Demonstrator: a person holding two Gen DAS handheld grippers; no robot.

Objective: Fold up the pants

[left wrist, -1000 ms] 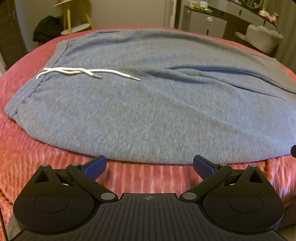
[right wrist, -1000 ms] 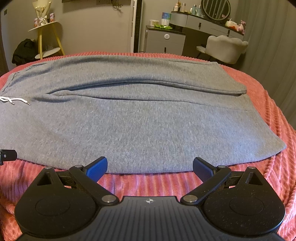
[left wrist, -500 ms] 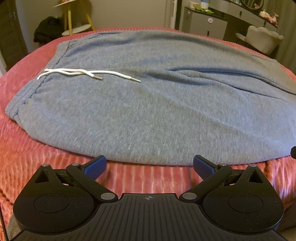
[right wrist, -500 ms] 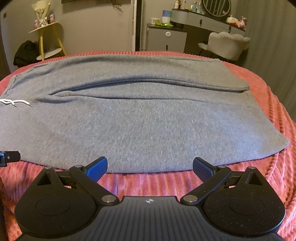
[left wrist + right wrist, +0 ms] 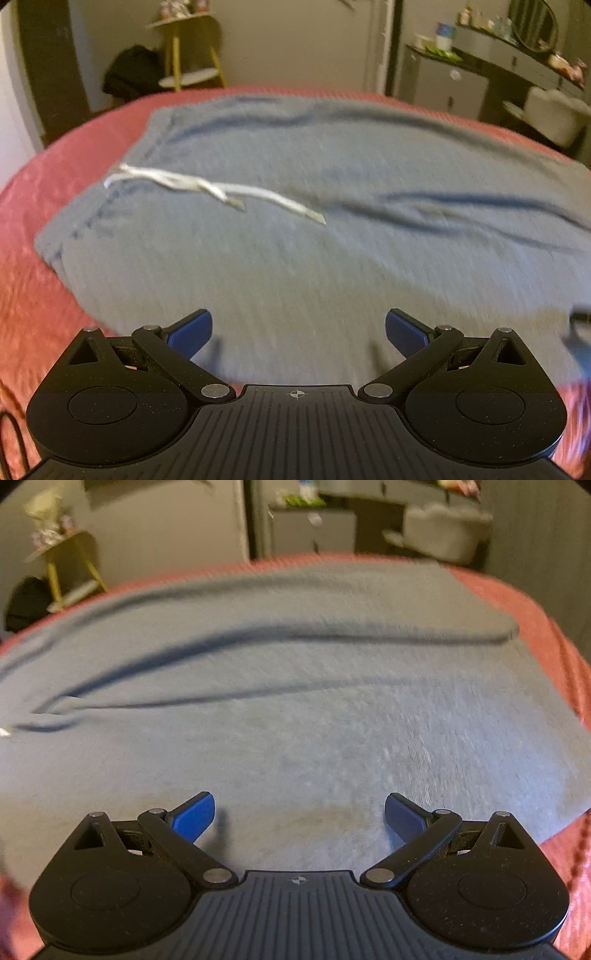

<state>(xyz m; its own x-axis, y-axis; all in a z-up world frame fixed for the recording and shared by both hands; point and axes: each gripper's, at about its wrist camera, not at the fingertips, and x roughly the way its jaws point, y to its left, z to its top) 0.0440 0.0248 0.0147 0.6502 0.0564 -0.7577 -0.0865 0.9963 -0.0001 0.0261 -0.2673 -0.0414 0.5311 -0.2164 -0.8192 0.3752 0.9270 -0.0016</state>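
Pants: grey sweatpants (image 5: 332, 258) lie spread lengthwise on the red ribbed bedcover (image 5: 33, 314) of a bed, waistband toward the left, leg ends toward the right.
Drawstring: a white drawstring (image 5: 207, 186) lies loose on the cloth near the waistband, its two ends trailing toward the middle.
Legs: in the right wrist view the pants (image 5: 295, 720) show a long dark crease running left to right, with one leg seemingly lying along the far side and the other nearer; both views are blurred, so finer folds cannot be read.
Progress: judged from the lie of the cloth, the legs may already be laid together lengthwise, but no crosswise fold shows; the garment is at full length, so the folding across is all left to do.
Left tongs: left tongs (image 5: 298, 332) stand wide apart and hold nothing; they sit above the near hem of the cloth at the waistband half, with grey cloth between the blue pads.
Right tongs: right tongs (image 5: 299, 816) are likewise wide apart and empty, over the near edge at the leg half, the leg end off to their right.
Contact: whether either pair touches the cloth cannot be told.
Next, as a judgement: each pair needs to close on the near edge before any fold.
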